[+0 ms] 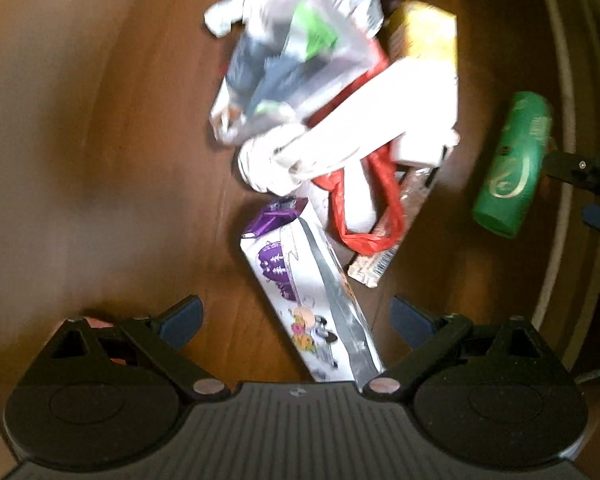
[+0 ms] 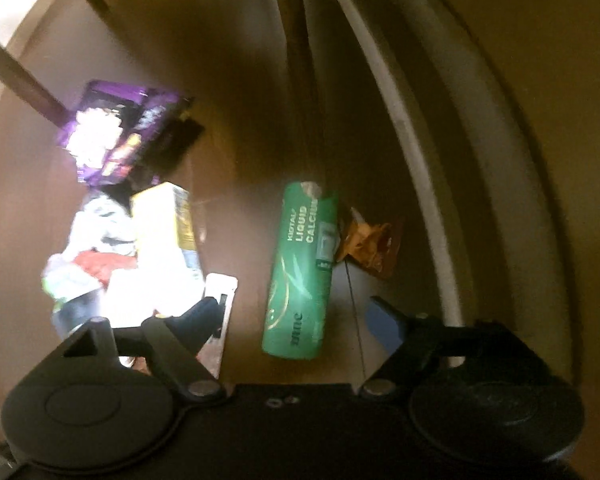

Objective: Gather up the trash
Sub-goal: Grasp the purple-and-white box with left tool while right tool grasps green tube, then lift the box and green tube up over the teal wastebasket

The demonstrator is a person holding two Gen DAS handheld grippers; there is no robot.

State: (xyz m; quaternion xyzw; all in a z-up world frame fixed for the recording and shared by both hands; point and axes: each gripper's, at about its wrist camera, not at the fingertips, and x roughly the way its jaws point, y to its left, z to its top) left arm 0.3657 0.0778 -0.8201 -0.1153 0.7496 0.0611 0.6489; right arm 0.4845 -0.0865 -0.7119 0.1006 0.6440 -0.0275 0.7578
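Note:
A heap of trash lies on a brown wooden floor [image 1: 100, 140]. In the left wrist view, a white and purple cartoon wrapper [image 1: 308, 300] lies between the open fingers of my left gripper [image 1: 296, 316]. Behind it are a red plastic bag [image 1: 364, 208], white crumpled plastic [image 1: 300, 80] and a yellow box [image 1: 424, 32]. A green tube [image 1: 512, 164] lies to the right. In the right wrist view, my right gripper [image 2: 296, 320] is open with the green tube [image 2: 300, 272] lying between its fingers. An orange wrapper [image 2: 372, 248] lies beside the tube.
A purple snack bag [image 2: 116, 132] stands at the back of the heap. A pale curved rim [image 2: 412, 168] runs along the right of the floor. A dark furniture leg [image 2: 16, 72] stands at the upper left. My right gripper's fingers [image 1: 588, 168] show at the left view's right edge.

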